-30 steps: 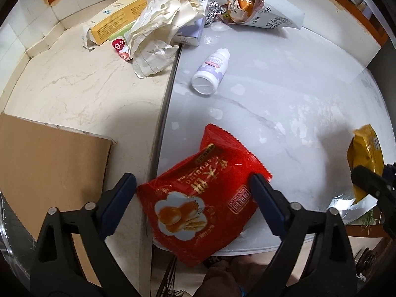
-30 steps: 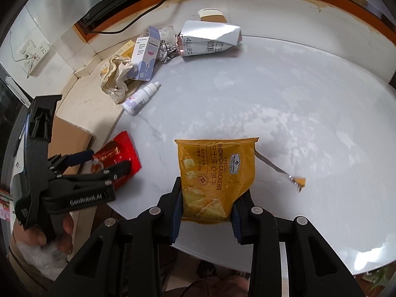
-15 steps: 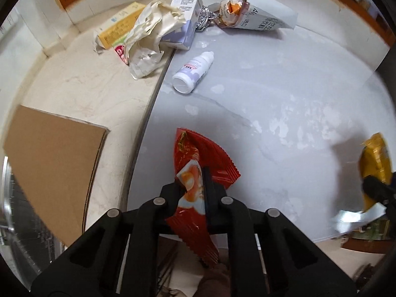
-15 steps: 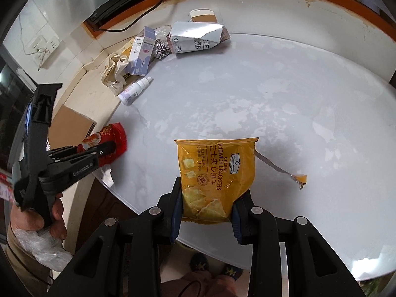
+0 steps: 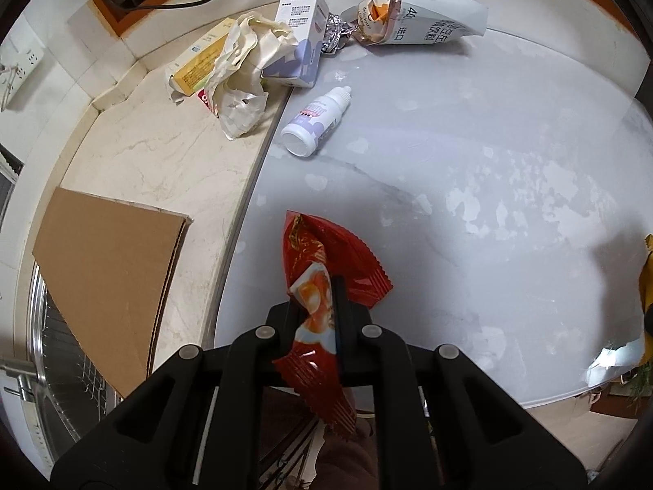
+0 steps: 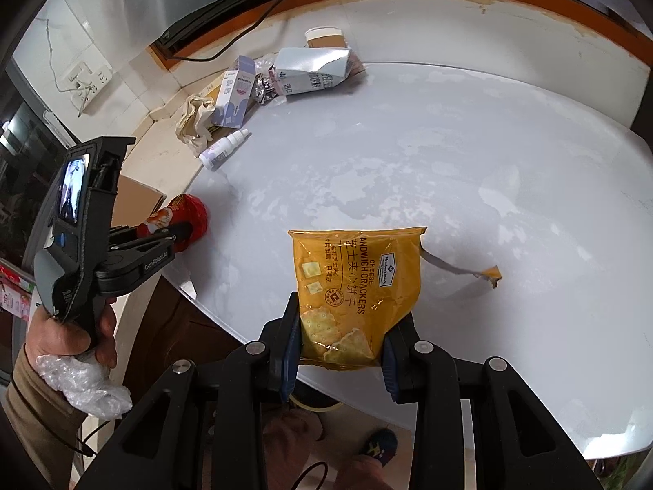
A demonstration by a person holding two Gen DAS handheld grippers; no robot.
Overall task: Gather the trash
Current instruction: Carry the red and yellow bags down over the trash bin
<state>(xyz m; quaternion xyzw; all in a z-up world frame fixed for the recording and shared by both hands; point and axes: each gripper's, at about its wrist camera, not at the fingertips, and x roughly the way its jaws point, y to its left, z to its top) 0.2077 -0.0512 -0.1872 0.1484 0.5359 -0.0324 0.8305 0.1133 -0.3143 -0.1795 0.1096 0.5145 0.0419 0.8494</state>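
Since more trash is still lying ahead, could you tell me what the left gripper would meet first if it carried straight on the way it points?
Probably the bare white tabletop just past the red wrapper it grips, though depth is unclear.

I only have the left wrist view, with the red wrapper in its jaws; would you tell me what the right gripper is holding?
Observer: The right gripper is shut on a yellow cracker packet.
Operator: Thank you. Is anything hanging off it?
Observer: Yes, a torn strip sticks out from the packet's right edge, above the table.
Operator: And is the left hand carrying anything else?
Observer: The left hand also clutches a crumpled clear bag.
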